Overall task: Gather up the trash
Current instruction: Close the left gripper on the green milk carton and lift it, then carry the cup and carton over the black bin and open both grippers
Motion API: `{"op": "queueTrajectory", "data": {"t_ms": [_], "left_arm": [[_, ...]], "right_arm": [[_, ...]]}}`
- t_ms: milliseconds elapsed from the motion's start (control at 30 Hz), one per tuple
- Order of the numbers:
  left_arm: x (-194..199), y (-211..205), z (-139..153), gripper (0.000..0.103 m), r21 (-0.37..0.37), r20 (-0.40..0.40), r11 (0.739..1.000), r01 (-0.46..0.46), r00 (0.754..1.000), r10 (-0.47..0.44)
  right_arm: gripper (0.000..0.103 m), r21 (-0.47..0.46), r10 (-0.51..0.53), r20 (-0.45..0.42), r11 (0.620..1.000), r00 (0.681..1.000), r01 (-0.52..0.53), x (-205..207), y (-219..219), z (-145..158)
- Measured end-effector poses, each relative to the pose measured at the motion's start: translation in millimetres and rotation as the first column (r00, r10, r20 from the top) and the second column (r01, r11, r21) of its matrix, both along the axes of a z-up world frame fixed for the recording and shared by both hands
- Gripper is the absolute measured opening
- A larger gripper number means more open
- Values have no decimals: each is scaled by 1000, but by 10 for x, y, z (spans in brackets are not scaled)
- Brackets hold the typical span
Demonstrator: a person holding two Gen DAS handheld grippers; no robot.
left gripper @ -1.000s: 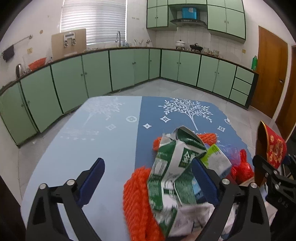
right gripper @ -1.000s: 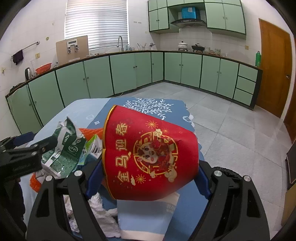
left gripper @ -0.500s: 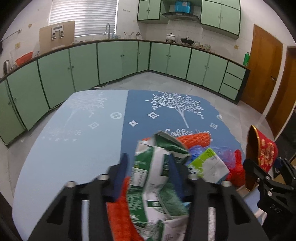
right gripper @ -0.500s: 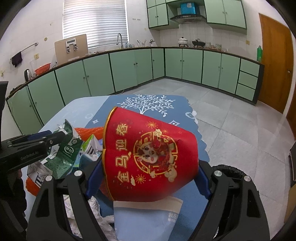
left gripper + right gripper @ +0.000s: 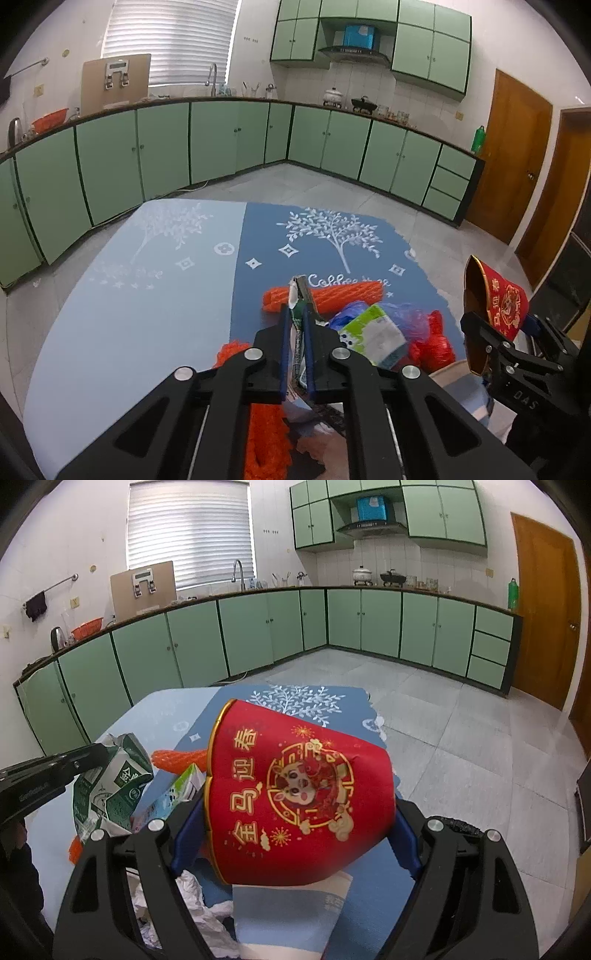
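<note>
Over the bench (image 5: 110, 332), left gripper (image 5: 295, 328) tilts down, jaws just closed pinching green carton (image 5: 110, 786); right gripper (image 5: 295, 834) clamps red bucket (image 5: 295, 794).

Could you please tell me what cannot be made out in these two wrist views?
- Left wrist view: most of the green carton, hidden between the left gripper fingers.
- Right wrist view: the red paper bucket interior, facing away; the table behind it.
- Right wrist view: white crumpled paper, cut by gripper frame.
</note>
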State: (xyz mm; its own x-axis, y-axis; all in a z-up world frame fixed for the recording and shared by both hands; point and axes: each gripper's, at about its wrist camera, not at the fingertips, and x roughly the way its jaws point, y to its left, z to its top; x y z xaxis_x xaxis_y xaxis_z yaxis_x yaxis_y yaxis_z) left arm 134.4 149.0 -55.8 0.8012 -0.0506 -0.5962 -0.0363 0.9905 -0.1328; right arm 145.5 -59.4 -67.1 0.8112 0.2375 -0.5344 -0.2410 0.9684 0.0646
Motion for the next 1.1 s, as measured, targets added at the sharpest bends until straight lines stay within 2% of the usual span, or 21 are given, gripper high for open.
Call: {"op": "queueTrajectory", "data": {"t_ms": [300,633,900,1100], "left_arm": [[-138,-146,299,5,-4,74,1000,19,997,-19],[-154,-709,629,4,-28,167,989,142,977,-136],[5,-1375,653,4,-59,174,957,284,947,-270],[188,-1966,519,4,-82,155,918,388,915,-373]], "right_arm": [[80,1,-18,52,1000,998,18,-161,-208,211],[80,16,-107,98,994,989,106,-289,-786,472],[80,-5,-215,103,976,971,217,-324,-1513,484],[80,-28,-289,83,956,954,292,-317,-2030,291]]}}
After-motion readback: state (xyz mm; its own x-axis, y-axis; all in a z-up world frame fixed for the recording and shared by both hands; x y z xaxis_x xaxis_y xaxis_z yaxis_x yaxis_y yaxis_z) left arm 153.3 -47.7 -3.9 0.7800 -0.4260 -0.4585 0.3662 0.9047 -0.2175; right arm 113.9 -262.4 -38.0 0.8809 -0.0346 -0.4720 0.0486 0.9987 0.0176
